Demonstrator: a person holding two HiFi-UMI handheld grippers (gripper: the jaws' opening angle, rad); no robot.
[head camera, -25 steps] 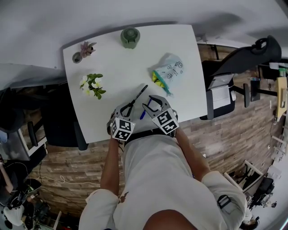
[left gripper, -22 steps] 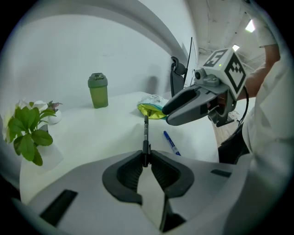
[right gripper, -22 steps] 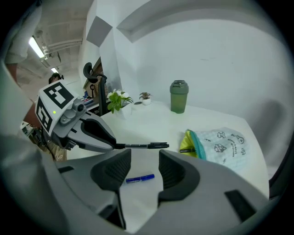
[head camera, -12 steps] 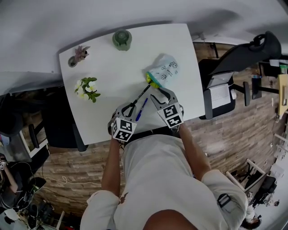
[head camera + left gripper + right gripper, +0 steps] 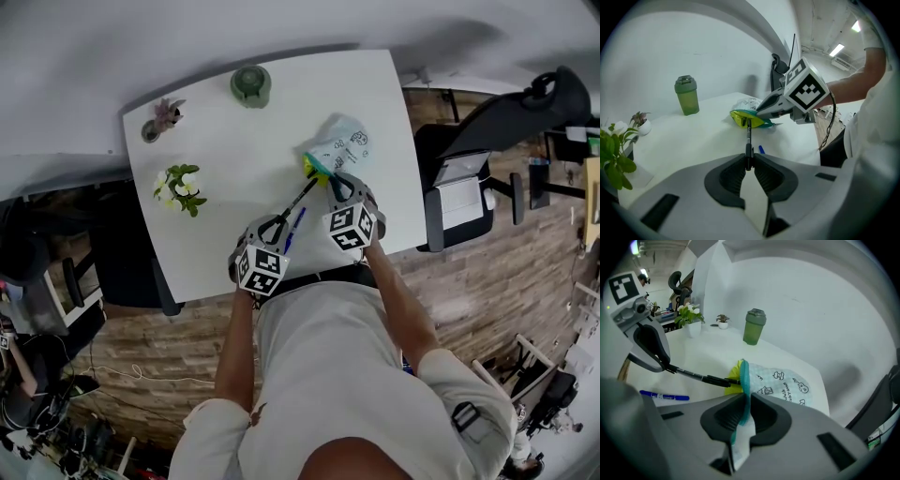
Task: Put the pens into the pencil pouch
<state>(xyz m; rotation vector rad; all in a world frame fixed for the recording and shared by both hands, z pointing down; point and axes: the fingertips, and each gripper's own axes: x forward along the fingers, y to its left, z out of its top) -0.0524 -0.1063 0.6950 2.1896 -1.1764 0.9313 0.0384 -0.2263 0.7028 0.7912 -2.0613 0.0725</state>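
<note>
A white patterned pencil pouch (image 5: 345,145) with a teal edge and yellow lining lies right of the table's middle. My right gripper (image 5: 335,185) is at its open mouth, jaws closing, and the pads pinch the teal edge (image 5: 743,380). My left gripper (image 5: 275,225) is shut on the back end of a black pen (image 5: 298,201). The pen's tip reaches into the yellow mouth of the pouch (image 5: 745,117). A blue pen (image 5: 293,228) lies loose on the table between the two grippers, also seen in the right gripper view (image 5: 663,396).
On the white table (image 5: 234,141) stand a green bottle (image 5: 250,84) at the back, a small potted plant (image 5: 161,117) at the back left and a flowering plant (image 5: 178,186) at the left. A black office chair (image 5: 469,178) is off the right edge.
My right gripper moved forward to the pouch's mouth and closed on its teal edge. The left gripper pushed the black pen toward the pouch, so its tip now enters the mouth.
</note>
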